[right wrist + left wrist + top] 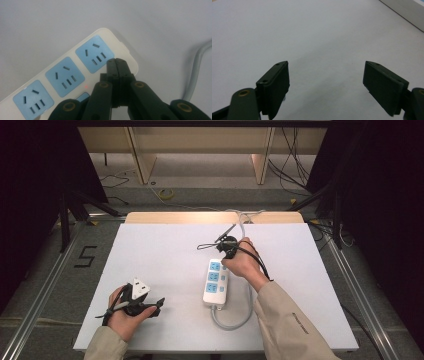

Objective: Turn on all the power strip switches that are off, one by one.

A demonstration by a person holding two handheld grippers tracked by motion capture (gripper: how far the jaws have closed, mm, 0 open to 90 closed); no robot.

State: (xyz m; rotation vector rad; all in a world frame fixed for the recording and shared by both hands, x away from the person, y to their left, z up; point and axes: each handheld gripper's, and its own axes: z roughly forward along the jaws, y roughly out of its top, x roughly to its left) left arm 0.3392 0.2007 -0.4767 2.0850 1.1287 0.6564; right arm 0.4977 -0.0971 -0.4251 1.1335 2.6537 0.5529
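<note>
A white power strip (215,282) with three blue socket faces lies lengthwise at the table's middle. In the right gripper view the strip (62,75) runs diagonally and a small red light (86,86) glows on it. My right gripper (117,61) is shut with nothing between its jaws, its tips over the strip's end beside the last socket. I cannot tell whether they touch it. From above, my right gripper (226,254) points down at the strip's far end. My left gripper (159,304) sits at the front left, and in its own view (325,75) it is open over bare table.
The strip's grey cable (232,322) loops off its near end and runs up the right side toward the table's far edge; it also crosses the right gripper view (197,70). The strip's side (407,12) edges the left gripper view's top right. The white table (165,255) lies between the hands.
</note>
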